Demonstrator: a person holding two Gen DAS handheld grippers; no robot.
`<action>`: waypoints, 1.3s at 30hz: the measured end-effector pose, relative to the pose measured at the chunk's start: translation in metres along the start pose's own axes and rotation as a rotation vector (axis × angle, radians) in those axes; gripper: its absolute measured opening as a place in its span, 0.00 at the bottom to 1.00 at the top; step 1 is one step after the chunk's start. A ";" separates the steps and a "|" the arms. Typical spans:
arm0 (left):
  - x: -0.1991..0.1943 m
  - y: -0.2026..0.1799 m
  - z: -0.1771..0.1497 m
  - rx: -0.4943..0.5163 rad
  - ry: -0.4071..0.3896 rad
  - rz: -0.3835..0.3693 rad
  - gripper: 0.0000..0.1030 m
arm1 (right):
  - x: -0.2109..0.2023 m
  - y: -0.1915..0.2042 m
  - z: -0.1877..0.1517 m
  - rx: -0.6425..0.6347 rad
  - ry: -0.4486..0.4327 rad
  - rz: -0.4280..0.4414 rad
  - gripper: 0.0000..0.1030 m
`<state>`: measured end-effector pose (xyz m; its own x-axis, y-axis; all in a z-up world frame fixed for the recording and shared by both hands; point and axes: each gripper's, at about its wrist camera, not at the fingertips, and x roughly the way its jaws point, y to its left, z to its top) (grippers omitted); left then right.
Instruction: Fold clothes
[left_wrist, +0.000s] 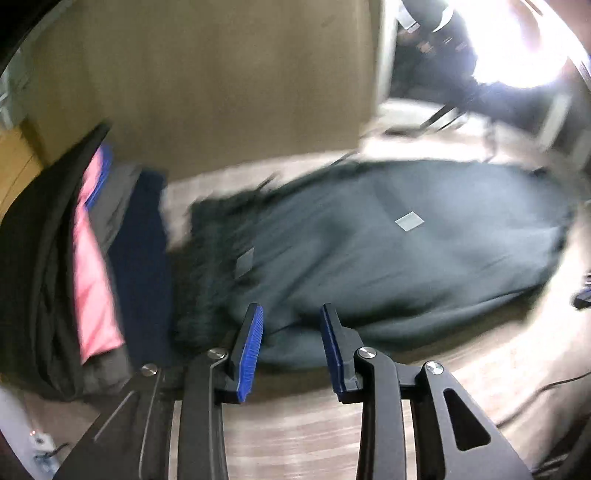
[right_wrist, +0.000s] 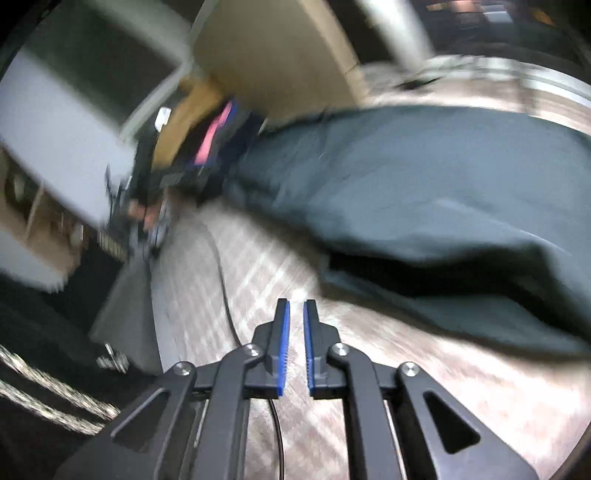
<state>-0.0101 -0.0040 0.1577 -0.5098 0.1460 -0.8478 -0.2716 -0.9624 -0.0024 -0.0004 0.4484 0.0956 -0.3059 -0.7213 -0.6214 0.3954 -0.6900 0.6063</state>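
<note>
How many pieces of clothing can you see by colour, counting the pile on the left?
Dark teal garment spread on the table: 1
Pink piece in the pile: 1
Navy piece in the pile: 1
Black piece in the pile: 1
Grey piece in the pile: 1
Total: 5, though blur may hide more.

So the big garment (left_wrist: 388, 251) lies spread flat on the surface (left_wrist: 295, 435), taking up most of the middle. To its left there's a pile of clothes (left_wrist: 92, 266), just beside it. A board (left_wrist: 207, 81) stands behind both. In the right wrist view, a cable (right_wrist: 225, 288) runs across the surface in front of the garment.
</note>
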 end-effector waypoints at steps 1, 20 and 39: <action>-0.005 -0.019 0.005 0.030 -0.017 -0.040 0.30 | -0.021 -0.011 -0.006 0.050 -0.058 -0.033 0.13; 0.064 -0.331 0.002 0.669 0.074 -0.292 0.43 | -0.273 -0.262 -0.054 0.742 -0.620 -0.385 0.41; 0.098 -0.295 0.016 0.538 0.199 -0.308 0.01 | -0.285 -0.311 0.016 0.723 -0.620 -0.436 0.01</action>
<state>0.0072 0.2982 0.0836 -0.1964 0.3015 -0.9330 -0.7782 -0.6268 -0.0387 -0.0497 0.8679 0.0918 -0.7687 -0.1647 -0.6180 -0.4056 -0.6216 0.6702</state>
